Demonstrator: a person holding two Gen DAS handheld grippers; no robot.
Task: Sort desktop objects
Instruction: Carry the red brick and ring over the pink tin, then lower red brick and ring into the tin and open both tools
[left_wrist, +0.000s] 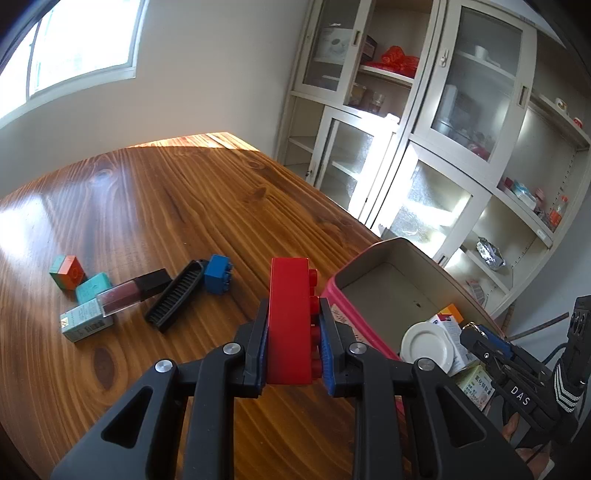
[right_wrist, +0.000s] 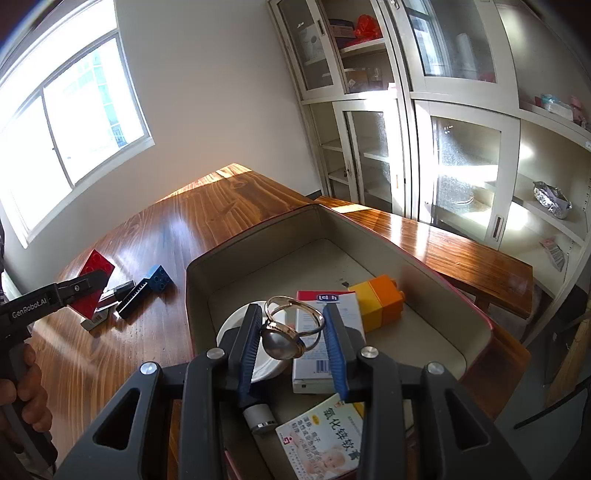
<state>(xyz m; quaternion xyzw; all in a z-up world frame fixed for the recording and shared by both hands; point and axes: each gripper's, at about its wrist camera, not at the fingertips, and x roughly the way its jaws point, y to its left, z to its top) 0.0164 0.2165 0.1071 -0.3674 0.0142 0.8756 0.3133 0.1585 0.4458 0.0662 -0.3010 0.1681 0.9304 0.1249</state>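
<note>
The sorting looks roughly half done. The pink-sided tin already holds a white lid, two medicine boxes and a yellow-orange brick. The right claw hangs over the tin, clamped on a gold ring. The left claw grips a red brick above the table, just beside the tin. Left on the table: a blue brick, a black comb, a lip gloss and small boxes.
</note>
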